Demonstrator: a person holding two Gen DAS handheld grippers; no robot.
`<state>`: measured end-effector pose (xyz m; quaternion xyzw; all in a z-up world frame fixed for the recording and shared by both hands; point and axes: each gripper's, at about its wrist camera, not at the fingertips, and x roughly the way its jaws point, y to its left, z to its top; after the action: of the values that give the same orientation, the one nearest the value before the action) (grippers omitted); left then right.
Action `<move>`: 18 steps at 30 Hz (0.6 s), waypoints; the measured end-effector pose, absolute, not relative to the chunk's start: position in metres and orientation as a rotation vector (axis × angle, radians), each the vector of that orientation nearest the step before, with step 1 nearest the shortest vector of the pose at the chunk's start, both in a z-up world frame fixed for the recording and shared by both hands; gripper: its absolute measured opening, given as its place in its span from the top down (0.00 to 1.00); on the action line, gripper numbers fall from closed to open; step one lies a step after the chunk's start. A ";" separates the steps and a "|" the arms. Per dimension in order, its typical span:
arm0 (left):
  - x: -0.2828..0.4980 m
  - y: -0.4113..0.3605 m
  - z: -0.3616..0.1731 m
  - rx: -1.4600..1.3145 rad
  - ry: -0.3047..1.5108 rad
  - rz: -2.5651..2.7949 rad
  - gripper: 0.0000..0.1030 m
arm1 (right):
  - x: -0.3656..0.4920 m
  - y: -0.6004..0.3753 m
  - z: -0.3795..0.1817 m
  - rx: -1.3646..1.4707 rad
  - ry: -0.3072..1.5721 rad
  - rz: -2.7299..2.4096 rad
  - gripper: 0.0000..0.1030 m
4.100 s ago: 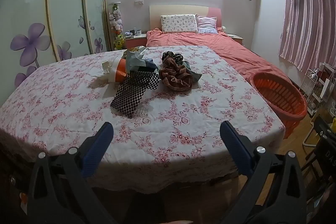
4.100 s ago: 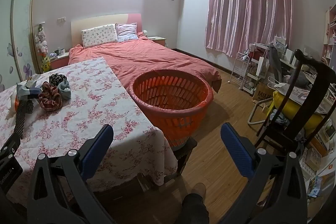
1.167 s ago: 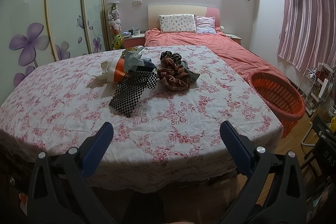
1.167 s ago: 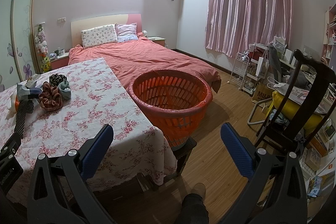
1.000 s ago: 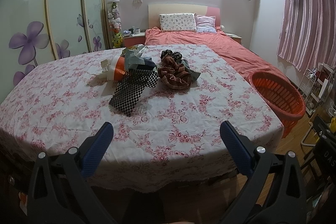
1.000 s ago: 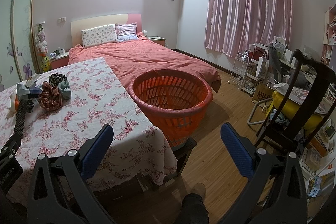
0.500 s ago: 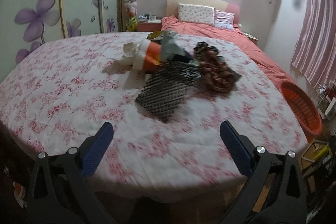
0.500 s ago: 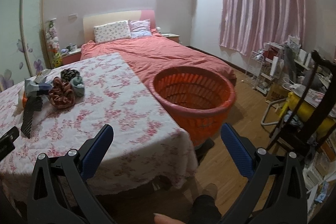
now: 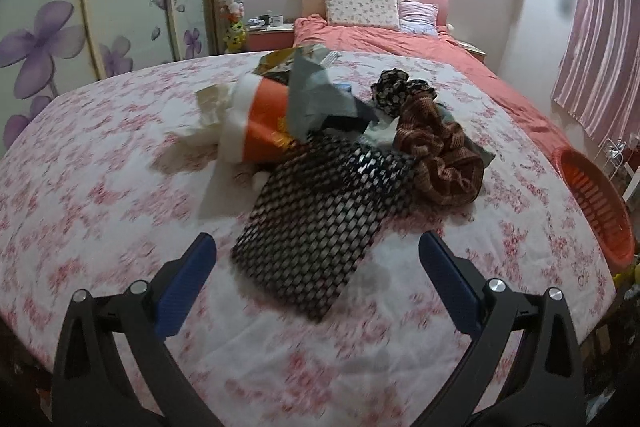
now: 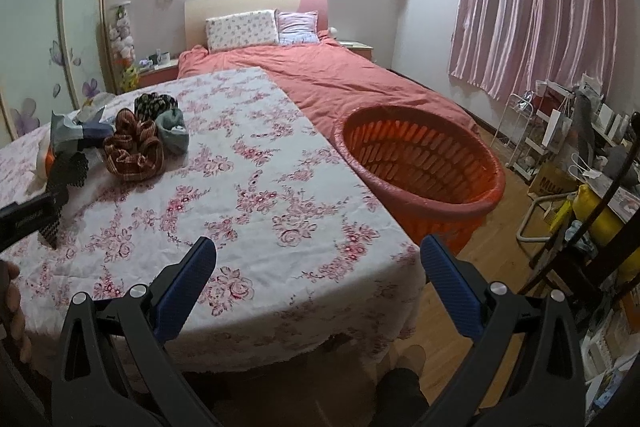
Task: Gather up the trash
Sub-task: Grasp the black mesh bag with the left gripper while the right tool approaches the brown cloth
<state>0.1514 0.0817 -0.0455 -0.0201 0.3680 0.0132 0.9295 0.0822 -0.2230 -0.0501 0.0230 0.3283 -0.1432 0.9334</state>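
Observation:
A heap of trash lies on the floral tablecloth [image 9: 100, 195]: a black mesh sheet [image 9: 320, 223], an orange-and-white paper cup [image 9: 260, 127] on its side, crumpled white tissue [image 9: 208, 107], grey wrappers [image 9: 316, 99] and brown [image 9: 444, 159] and dark patterned [image 9: 392, 91] fabric rings. My left gripper [image 9: 316, 247] hovers open just before the mesh sheet's near end. My right gripper [image 10: 318, 251] is open over the table's right corner, holding nothing. The orange basket [image 10: 420, 155] stands beside the table's right edge. In the right wrist view, the brown ring [image 10: 134, 151] sits far left.
A bed with a red cover [image 10: 352, 83] and pillows lies beyond the table. Wardrobe doors with purple flowers [image 9: 40, 43] line the left wall. Pink curtains [image 10: 532, 7], a wire rack [image 10: 536, 131], a dark chair [image 10: 592, 227] and clutter fill the right side. A hand [image 10: 12, 311] shows at the left edge.
My left gripper has moved forward over the table to the mesh sheet. My right gripper has advanced over the table corner, nearer the basket. Both stay open.

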 end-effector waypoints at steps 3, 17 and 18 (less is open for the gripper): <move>0.162 0.079 -0.046 -0.036 0.744 0.032 0.12 | 0.087 -0.220 -0.051 0.040 0.682 -0.289 0.02; 0.169 0.105 -0.053 -0.101 0.762 -0.014 0.74 | 0.108 -0.195 -0.051 0.005 0.690 -0.225 0.02; 0.167 0.109 -0.052 -0.110 0.759 -0.015 0.76 | 0.110 -0.193 -0.051 0.001 0.690 -0.219 0.02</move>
<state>0.1674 0.1091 -0.0524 -0.0537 0.3702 -0.0071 0.9274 0.1099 -0.1926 -0.0513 0.0007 0.3373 -0.1072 0.9353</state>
